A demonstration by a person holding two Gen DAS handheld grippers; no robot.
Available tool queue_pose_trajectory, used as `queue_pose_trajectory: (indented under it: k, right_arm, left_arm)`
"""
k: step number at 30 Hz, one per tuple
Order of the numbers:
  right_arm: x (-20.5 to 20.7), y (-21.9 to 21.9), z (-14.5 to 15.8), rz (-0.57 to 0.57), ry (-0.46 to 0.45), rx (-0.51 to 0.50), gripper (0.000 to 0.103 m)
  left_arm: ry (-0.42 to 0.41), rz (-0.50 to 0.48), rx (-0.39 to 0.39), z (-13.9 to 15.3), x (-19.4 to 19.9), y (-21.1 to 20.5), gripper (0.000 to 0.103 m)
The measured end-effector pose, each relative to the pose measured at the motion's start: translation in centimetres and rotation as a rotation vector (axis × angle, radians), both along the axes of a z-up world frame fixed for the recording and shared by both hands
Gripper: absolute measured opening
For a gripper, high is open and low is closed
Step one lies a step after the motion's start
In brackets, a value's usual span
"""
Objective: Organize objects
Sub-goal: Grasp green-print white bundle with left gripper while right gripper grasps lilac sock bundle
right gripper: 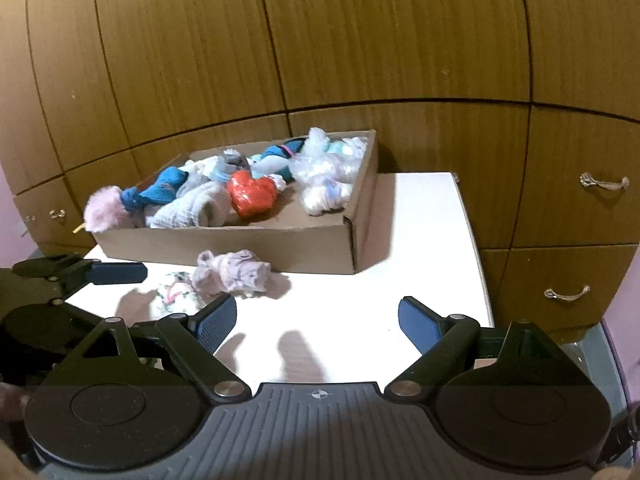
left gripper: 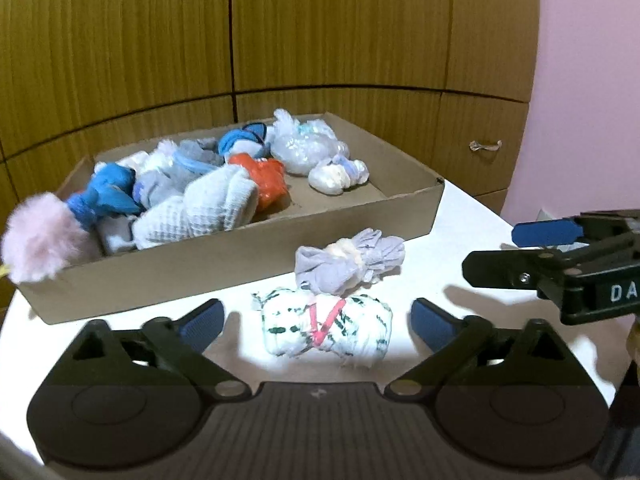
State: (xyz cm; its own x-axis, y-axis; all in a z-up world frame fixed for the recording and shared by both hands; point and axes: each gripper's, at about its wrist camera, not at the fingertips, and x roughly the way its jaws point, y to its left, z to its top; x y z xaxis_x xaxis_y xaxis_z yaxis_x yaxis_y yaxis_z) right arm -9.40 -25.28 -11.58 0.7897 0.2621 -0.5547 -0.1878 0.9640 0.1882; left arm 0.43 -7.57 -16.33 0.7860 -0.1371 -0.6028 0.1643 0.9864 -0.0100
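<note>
Right gripper (left gripper: 560,248) cut off by the frame edge; lettering incomplete

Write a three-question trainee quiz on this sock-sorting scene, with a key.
1. True or false: the white bundle tied with a red band already lies inside the cardboard box.
2. Which bundle lies just behind it on the white table? A) the orange bundle B) the lilac bundle C) the pink fluffy ball
3. Fill in: the left gripper stands ____, its fingers on either side of the white bundle without touching it.

Key
1. False: it lies on the table in front of the box.
2. B; the other two are in the box.
3. open. The right gripper is open too, over bare table.
</note>
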Motion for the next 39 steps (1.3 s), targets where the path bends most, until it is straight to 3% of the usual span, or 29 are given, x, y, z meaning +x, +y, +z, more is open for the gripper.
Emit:
queue_pose_trajectory:
  k: [2, 5, 6, 15, 24, 31, 39]
  right_arm:
    - [0.1, -0.3, -0.1, -0.014, 0.005, 0.01, 0.091]
    - [0.3, -0.5, -0.2, -0.023, 0.005, 0.021, 0.091]
    - [0.4, -0.4, -0.2, -0.022, 0.005, 0.021, 0.091]
    - [2.1, 3.0, 0.6, 0.052, -0.003, 0.007, 0.091]
    - [3.8, 7.6, 0.1, 0.108, 0.014, -0.025, 0.091]
    - [4.8, 9.4, -0.8, 0.074, 0.046, -0.085, 0.09]
    - [5.0, 9.7, -1.1, 0.017, 0.048, -0.104, 0.068]
  left_arm:
    - [0.003, 0.003, -0.007, 0.0, 0.2, 0.0, 0.084]
    - [0.013, 0.001, -0.005, -0.2, 0.2, 0.0, 0.065]
    - [0.013, 0.0, -0.005, -0.2, 0.2, 0.1, 0.063]
    - [0.001, 0.017, -0.001, 0.1, -1.2, 1.6, 0.062]
    - [-0.002, 0.097, 0.008, 0.5, -2.7, 5.7, 0.062]
    - [0.006, 0.133, -0.006, 0.2, -3.1, 7.4, 0.062]
    - [0.005, 0.141, -0.013, 0.1, -3.2, 7.7, 0.062]
